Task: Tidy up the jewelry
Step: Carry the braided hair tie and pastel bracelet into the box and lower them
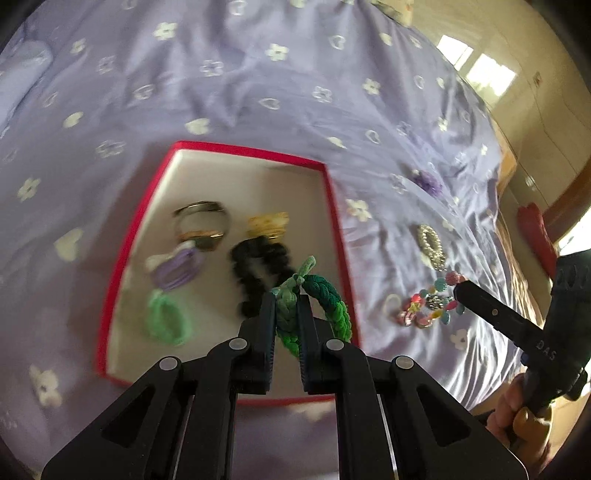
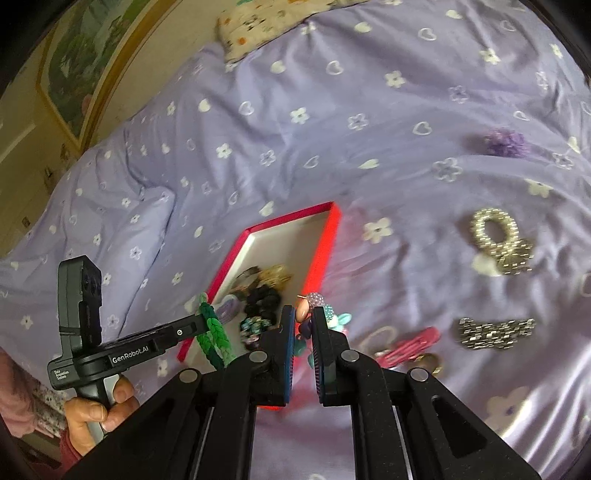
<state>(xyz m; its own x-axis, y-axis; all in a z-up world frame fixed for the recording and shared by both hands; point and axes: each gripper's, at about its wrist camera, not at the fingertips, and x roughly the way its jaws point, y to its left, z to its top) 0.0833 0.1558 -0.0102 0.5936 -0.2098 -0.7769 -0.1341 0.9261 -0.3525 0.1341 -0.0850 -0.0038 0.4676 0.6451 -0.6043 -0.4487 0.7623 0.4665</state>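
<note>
- Left gripper (image 1: 286,295): clenched on a green braided band (image 1: 317,310), held over the near right part of the red box (image 1: 258,149); the band's loop hangs beside the jaws.
- Right gripper (image 2: 303,314): clenched on a bead bracelet (image 2: 334,317) with pastel charms, just right of the box; in the left view the bracelet (image 1: 428,302) dangles at its tip above the sheet.
- Box, white inside, holds: light green band (image 1: 164,319), black scrunchie (image 1: 258,269), purple tie (image 1: 177,264), metal ring (image 1: 203,221), gold piece (image 1: 267,223).
- Purple flowered sheet (image 2: 332,147), right of the box, near: silver strip (image 2: 496,332), pink clip (image 2: 410,347), clear ring (image 2: 376,338).
- Farther: silver bead loop (image 2: 498,236).
- Farthest: purple scrunchie (image 2: 506,142), then a patterned pillow (image 2: 266,26).
</note>
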